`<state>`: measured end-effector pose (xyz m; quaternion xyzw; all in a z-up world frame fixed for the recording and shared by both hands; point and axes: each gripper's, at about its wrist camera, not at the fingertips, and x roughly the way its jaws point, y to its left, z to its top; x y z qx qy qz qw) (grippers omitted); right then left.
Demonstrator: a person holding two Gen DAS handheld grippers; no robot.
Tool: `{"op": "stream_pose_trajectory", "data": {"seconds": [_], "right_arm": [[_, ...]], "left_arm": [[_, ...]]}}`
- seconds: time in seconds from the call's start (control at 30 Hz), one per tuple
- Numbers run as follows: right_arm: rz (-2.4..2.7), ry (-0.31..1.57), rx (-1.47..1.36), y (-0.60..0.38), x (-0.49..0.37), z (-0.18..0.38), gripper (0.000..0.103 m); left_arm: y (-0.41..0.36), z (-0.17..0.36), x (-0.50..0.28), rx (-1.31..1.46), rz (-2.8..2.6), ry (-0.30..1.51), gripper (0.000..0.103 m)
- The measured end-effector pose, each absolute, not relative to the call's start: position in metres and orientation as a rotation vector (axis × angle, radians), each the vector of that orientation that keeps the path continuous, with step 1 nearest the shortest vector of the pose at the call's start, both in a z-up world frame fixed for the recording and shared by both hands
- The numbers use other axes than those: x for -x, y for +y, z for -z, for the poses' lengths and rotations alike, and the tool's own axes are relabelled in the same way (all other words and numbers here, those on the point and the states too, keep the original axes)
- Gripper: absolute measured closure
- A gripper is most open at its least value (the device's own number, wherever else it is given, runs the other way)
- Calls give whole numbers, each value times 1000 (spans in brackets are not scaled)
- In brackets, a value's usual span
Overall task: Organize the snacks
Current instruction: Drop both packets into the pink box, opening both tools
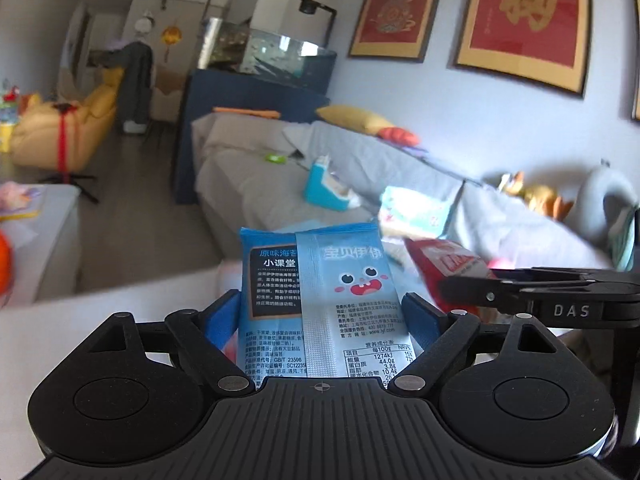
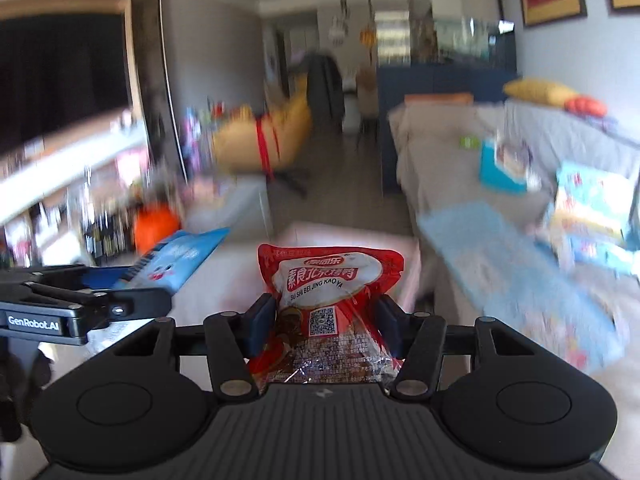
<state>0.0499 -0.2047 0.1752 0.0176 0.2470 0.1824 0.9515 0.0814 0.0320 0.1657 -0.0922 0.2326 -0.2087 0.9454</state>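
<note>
My left gripper [image 1: 320, 312] is shut on a blue seaweed snack packet [image 1: 320, 292] with a cartoon face, held upright in the air. My right gripper [image 2: 323, 322] is shut on a red snack packet [image 2: 328, 280] with white lettering. In the left wrist view the right gripper [image 1: 520, 292] shows at the right edge with the red packet [image 1: 444, 264] in it. In the right wrist view the left gripper [image 2: 80, 300] shows at the left edge with the blue packet [image 2: 176, 260].
A grey sofa [image 1: 256, 184] with a teal box [image 1: 324, 188] and other packages lies ahead. A white low table [image 2: 360, 248] sits below the grippers. A fish tank [image 1: 272, 52] on a blue cabinet stands behind. A yellow chair [image 1: 64, 128] is at the left.
</note>
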Motion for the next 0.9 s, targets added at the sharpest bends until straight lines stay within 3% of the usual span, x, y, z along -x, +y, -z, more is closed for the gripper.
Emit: {"op": "stream_pose_trajectory", "data": {"seconds": [0.1,0.13,0.27,0.47,0.67,0.9], "right_arm": [[-386,499,-112,-200,-97,-199,37],[-399,517,-139,-197,-114,-200,26],[-373,628,-174,-183,-173,-188,25],[-382,625,-197,-197,-170,-170,25],[-349,660,-213,-208,-138,-143,25],[-307,707,-62,-170,-59,-79,22]], "left_arm": [[22,-141,-151,222,470,570,12],[16,-124,-170,190,451,613,12],[-2,-80,-195,38,324,639,15],[31,-85,-194,262,351,581,19],[56,-97,-121,243,336,544,19],[44,-52,-22,100,127,644,19]]}}
